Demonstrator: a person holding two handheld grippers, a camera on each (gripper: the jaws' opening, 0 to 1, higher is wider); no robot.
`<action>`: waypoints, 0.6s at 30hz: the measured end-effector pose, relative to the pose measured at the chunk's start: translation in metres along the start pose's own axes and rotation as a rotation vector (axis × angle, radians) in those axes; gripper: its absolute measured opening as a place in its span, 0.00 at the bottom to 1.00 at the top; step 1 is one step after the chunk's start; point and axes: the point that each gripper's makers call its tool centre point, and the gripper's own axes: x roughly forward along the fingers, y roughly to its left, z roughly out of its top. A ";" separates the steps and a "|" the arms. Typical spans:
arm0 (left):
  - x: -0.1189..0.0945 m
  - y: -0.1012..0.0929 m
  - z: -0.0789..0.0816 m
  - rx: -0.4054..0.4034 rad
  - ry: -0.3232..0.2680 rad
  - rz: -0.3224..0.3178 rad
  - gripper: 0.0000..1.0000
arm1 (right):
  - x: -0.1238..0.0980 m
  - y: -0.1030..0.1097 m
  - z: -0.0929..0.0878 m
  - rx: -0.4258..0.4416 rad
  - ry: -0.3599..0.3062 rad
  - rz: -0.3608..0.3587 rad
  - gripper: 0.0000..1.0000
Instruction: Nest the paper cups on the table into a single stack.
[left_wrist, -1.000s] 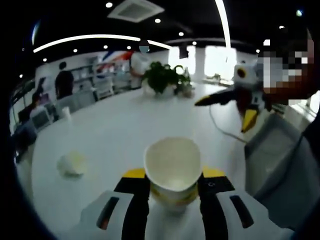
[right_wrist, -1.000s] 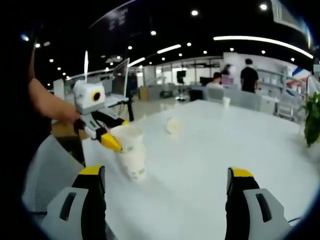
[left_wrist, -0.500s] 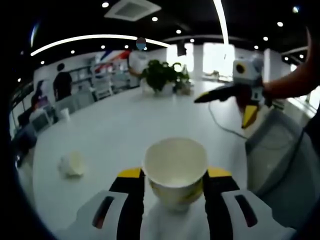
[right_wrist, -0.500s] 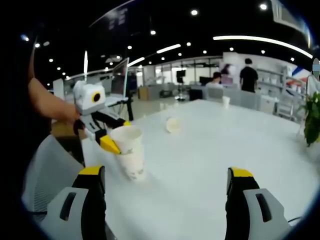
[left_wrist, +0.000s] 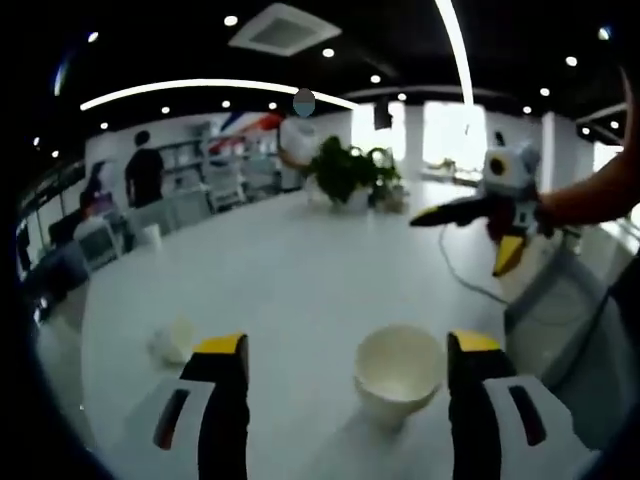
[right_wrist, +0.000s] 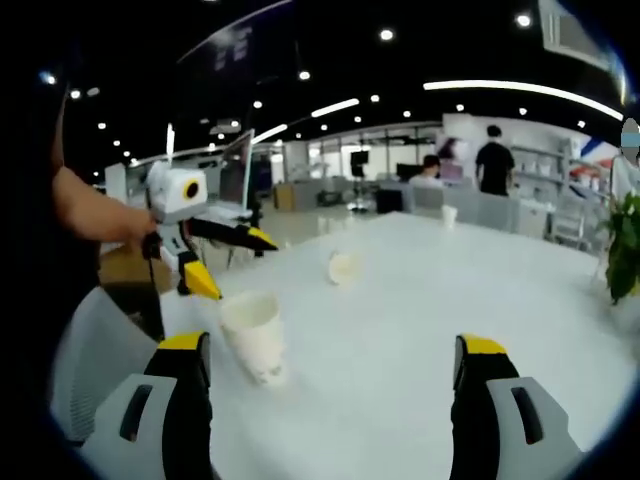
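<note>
On the white surface (left_wrist: 300, 270), the stacked cups (left_wrist: 399, 373) stand upright between the spread jaws of the left claw (left_wrist: 345, 372), nearer the right jaw, apparently touching neither. Half a second ago those jaws were clamped on the top cup's rim; now they are wide apart and the claw has drawn back from the stack, so the stack has just been released and stands on its own. From the right gripper view the same stack (right_wrist: 254, 335) shows as two nested cups, with the left claw (right_wrist: 229, 258) just beyond it, jaws parted and holding nothing.

The right claw (right_wrist: 335, 370) is also wide open and empty, hovering over the surface on the far side of the stack from the person.

Beyond the stack a loose cup (right_wrist: 343, 267) lies on its side, well apart from it; the left gripper view shows it (left_wrist: 172, 340) left of the stack. A further cup (right_wrist: 449, 212) stands upright farther off, though whether it belongs to the task is unclear. My judgement: one nesting is finished, and the tipped cup looks like the next to fetch.
</note>
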 end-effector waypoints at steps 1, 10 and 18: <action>-0.004 0.004 0.000 -0.001 -0.002 0.010 0.83 | 0.000 -0.001 0.001 -0.003 -0.001 0.000 1.00; -0.032 0.030 -0.010 -0.046 0.011 0.080 0.95 | 0.003 -0.009 0.000 -0.051 0.005 0.000 1.00; -0.055 0.046 -0.038 -0.076 0.051 0.146 0.98 | 0.009 -0.011 -0.007 -0.035 0.013 0.018 1.00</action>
